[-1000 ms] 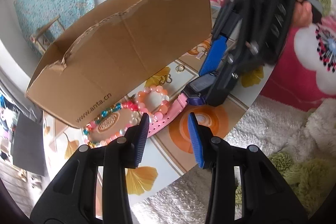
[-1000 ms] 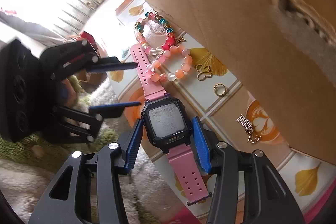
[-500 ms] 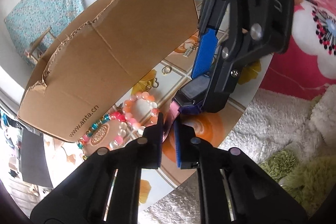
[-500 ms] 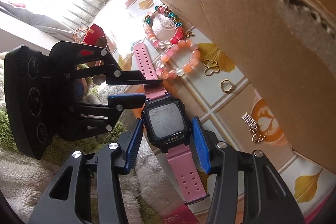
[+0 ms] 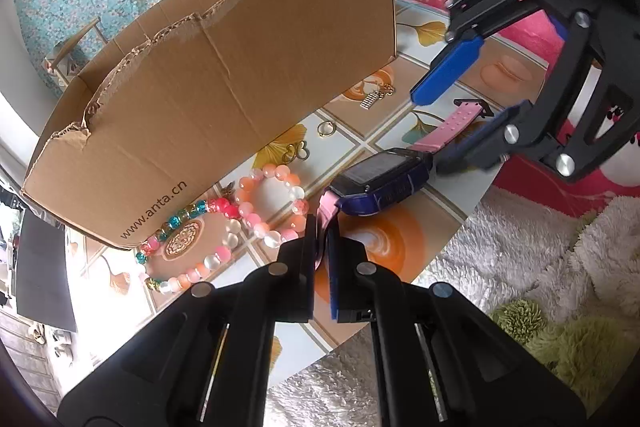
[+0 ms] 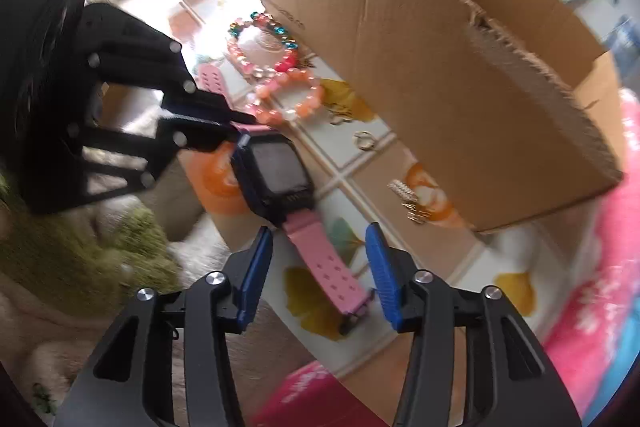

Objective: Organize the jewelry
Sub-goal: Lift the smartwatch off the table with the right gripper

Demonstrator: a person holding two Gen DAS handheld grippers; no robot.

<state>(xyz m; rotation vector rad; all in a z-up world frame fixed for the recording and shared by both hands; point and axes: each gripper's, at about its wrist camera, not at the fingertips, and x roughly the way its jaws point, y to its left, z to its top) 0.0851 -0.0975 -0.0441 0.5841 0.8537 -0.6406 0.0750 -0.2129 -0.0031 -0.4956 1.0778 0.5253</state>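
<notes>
The watch (image 5: 380,183) strap is clamped by the left hand-held gripper (image 5: 322,239). The right hand-held gripper (image 6: 318,267) is held apart, its jaws just narrowed around the other strap. A lift into the cardboard box (image 5: 224,83) is likely called for next.

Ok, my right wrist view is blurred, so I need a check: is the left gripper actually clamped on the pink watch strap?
Observer: Yes. In the left wrist view the left gripper is shut on the pink watch strap, which is pinched edge-on between its pads.
Operator: Good. There's lettering on the cardboard box that I can't read here. What does it say?
Observer: The near wall of the cardboard box reads www.anta.cn, low down by the beaded bracelets.
</notes>
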